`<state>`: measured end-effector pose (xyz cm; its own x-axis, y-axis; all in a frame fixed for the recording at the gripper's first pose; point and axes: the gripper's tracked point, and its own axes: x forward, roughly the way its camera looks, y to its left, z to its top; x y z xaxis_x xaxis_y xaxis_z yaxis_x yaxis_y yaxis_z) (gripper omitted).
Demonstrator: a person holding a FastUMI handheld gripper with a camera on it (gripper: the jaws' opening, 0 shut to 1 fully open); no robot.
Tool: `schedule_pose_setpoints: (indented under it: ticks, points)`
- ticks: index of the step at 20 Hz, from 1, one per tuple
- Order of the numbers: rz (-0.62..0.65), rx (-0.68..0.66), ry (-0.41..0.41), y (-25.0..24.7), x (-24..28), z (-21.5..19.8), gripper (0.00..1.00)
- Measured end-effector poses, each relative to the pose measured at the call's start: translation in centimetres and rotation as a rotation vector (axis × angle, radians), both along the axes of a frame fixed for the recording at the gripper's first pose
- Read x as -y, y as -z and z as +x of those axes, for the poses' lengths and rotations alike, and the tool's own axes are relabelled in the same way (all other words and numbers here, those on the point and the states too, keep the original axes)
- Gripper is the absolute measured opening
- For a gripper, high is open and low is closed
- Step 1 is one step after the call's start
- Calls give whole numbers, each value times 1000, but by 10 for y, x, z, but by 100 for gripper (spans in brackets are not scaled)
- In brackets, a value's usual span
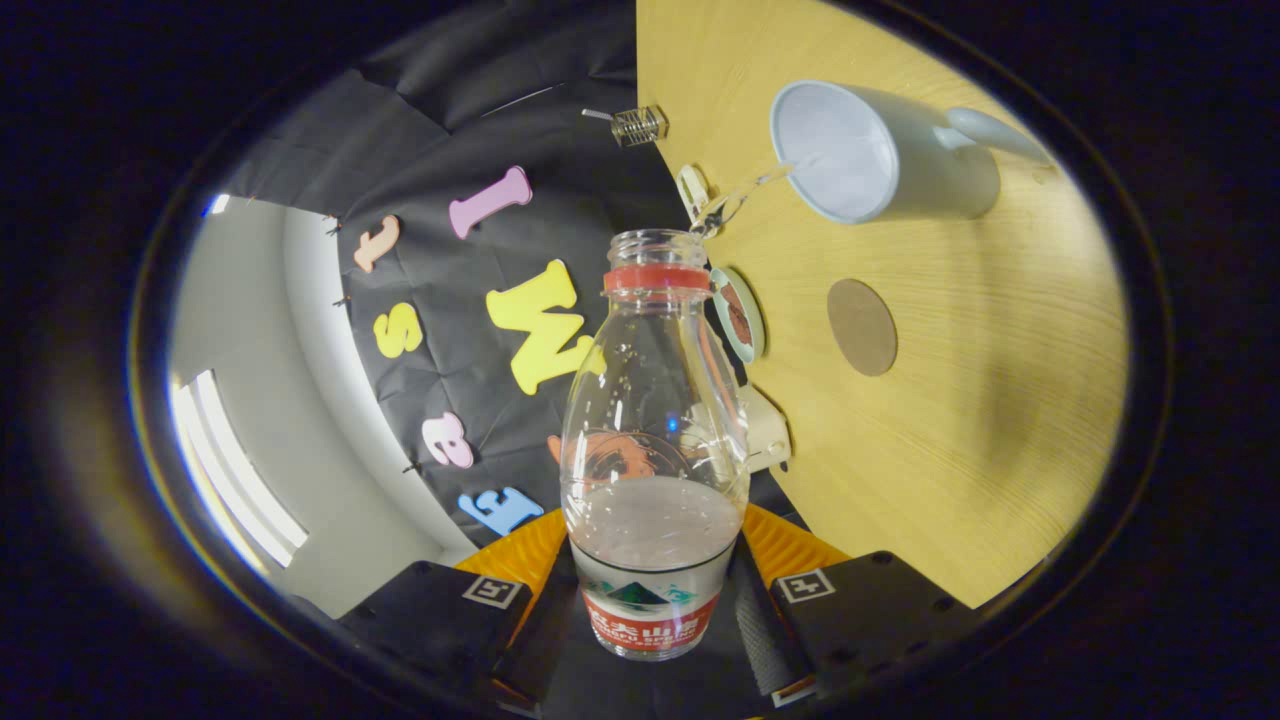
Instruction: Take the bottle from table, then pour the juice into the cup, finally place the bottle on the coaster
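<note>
A small wire spring (639,125) lies at the wooden table's (960,420) far edge

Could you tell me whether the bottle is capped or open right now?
Open: the clear plastic bottle, gripped in the tongs, has a bare mouth, liquid streaming into the pale mug.

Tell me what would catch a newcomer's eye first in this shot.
First the clear bottle, clamped between the fingers of the hand-held gripper and tipped sideways, uncapped. A thin stream runs from its mouth into the pale cup beyond on the wooden table. A round brown coaster lies bare between bottle and cup.
</note>
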<state>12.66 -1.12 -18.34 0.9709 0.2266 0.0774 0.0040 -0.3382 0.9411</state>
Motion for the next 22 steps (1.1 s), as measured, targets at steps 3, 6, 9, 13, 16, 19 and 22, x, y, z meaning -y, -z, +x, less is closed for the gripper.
schedule_pose_setpoints:
  ticks: [3,6,9,13,16,19,22]
  points:
    - [10,-9,6,-1,3,0,77]
    - [14,-6,2,-8,1,-1,77]
    - [31,-6,3,-19,3,0,77]
    - [62,1,12,-32,9,-3,78]
    - [77,19,17,-41,14,-2,78]
    - [90,29,26,-50,19,-3,78]
    - [105,35,29,-58,22,-1,78]
